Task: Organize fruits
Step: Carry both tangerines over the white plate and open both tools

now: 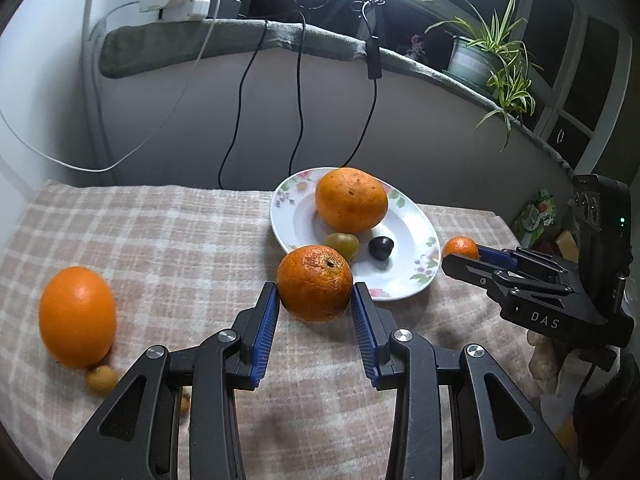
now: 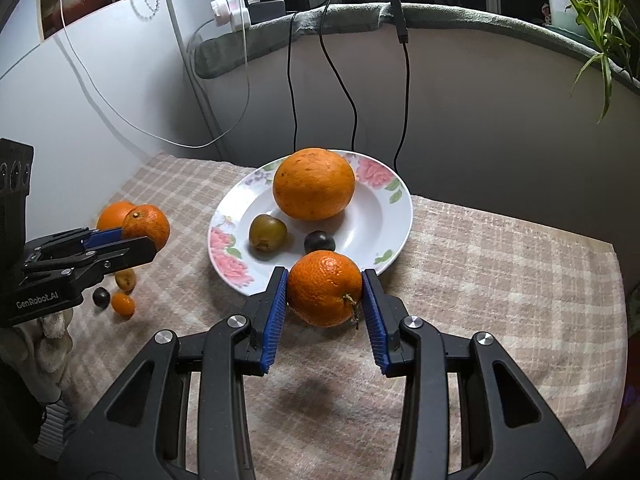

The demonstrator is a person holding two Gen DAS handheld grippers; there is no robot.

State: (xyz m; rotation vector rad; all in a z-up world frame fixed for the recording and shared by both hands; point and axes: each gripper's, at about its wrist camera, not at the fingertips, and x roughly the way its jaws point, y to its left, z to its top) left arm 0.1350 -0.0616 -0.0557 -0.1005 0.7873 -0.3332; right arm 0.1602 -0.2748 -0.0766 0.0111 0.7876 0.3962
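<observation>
My left gripper (image 1: pixel 315 292) is shut on a tangerine (image 1: pixel 315 282) just in front of the flowered white plate (image 1: pixel 408 232). A big orange (image 1: pixel 351 200), a greenish fruit (image 1: pixel 344 243) and a dark fruit (image 1: pixel 381 247) lie in the plate. In the right wrist view my right gripper (image 2: pixel 325 280) is shut on another tangerine (image 2: pixel 325 290), held over the plate's (image 2: pixel 374 220) near rim. The same big orange (image 2: pixel 314 190), greenish fruit (image 2: pixel 267 233) and dark fruit (image 2: pixel 319 242) show there. Each gripper appears in the other's view, the right gripper (image 1: pixel 462 254) and the left gripper (image 2: pixel 138 240).
A checked cloth (image 1: pixel 180 240) covers the table. A large orange (image 1: pixel 77 316) and a small tan fruit (image 1: pixel 102 378) lie at its left. A kumquat (image 2: pixel 123 304) and a dark berry (image 2: pixel 101 297) lie near them. Cables (image 1: pixel 240 112) hang down the back wall, and a potted plant (image 1: pixel 492 52) stands on the ledge.
</observation>
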